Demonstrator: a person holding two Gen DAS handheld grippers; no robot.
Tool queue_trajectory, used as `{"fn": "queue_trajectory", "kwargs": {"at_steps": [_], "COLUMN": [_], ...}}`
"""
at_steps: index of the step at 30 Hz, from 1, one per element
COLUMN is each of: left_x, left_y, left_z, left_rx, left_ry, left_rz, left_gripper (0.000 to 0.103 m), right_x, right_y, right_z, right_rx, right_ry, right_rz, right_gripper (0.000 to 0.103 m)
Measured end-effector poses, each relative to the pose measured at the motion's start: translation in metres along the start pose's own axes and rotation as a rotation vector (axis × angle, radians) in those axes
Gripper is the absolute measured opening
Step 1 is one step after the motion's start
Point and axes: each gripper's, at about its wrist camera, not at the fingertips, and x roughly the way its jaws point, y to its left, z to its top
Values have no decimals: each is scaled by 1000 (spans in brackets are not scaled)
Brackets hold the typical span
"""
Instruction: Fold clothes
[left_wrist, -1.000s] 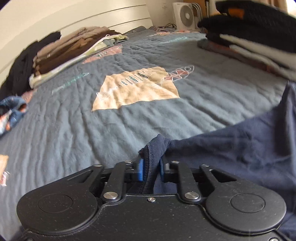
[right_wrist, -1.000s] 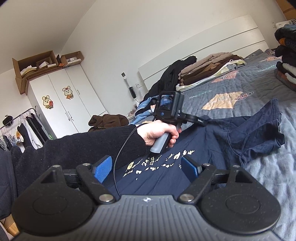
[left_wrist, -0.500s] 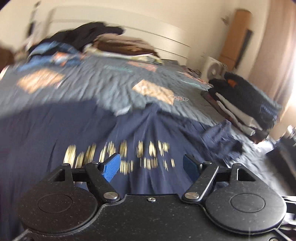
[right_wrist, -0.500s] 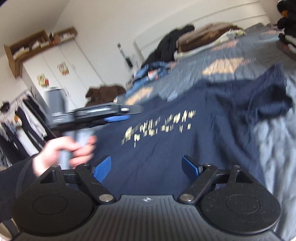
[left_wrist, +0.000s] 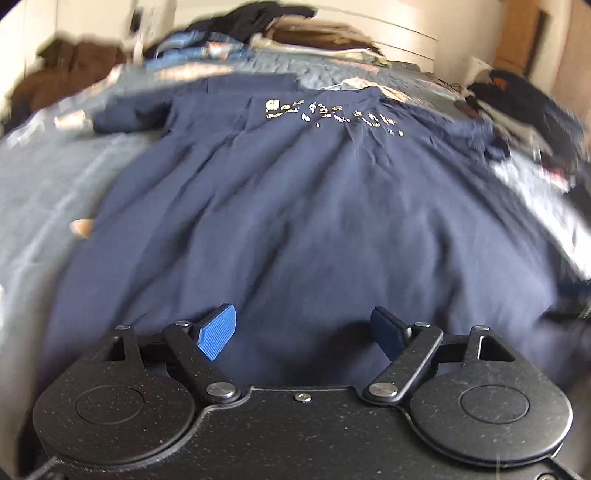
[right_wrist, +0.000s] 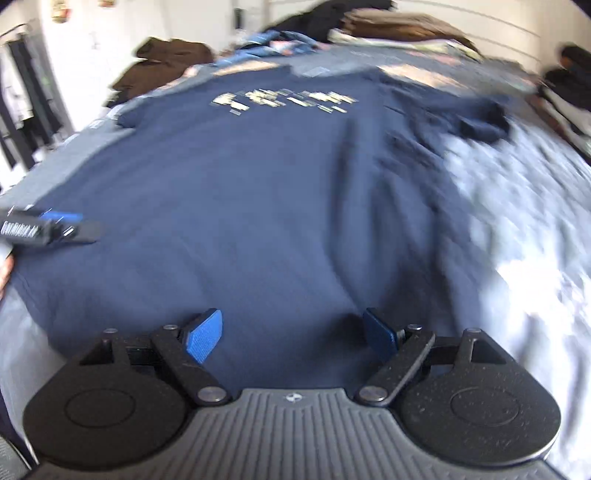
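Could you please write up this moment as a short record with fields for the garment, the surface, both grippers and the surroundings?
garment: navy T-shirt, spread flat, pale print facing up, far sleeve bunched
surface: grey-blue quilt on a bed
left gripper: jaws just opening, nothing between the pads, above the shirt's near part
right gripper: open, holding nothing, above the shirt's near part
surroundings: folded clothes stack by the headboard; dark pile at the right

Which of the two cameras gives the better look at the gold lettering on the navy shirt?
The left wrist view: the gold lettering is less blurred there, its shapes separate. In the right wrist view the lettering shows only as smeared pale bars.
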Motion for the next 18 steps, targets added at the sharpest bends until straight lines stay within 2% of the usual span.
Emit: {"fn": "queue_trajectory", "kwargs": {"at_steps": [4,8,11,12,14,16,18], "left_x": [-13,-19,-27,-31,-41,-57,-68], "left_y": [5,17,19,23,28,24,15], "left_z": [-7,-11,-16,-18,-17,-15,-13], "left_rx": [78,124,165,153,109,66,27], "left_ry": [21,33,9,-9,-74,-190,-291], "left_rz": [70,179,247,270,262,197,146], "left_gripper": [87,89,89,89,86,87,87], "right_x": [-30,-44,-58,-62,-75,-91,-97], "right_y": [-13,-20,-24,-26,-30,-29,-13], "right_z": [-22,-35,-42,-45,-44,-39,-30], "right_rx": [28,31,31,29,71,128,149], "right_ry": [11,43,34,29,-22,-120,-233], "right_rz": [-52,-173,-204,-215,-200,-161,-73], "right_gripper": [81,83,83,83,83,83,83]}}
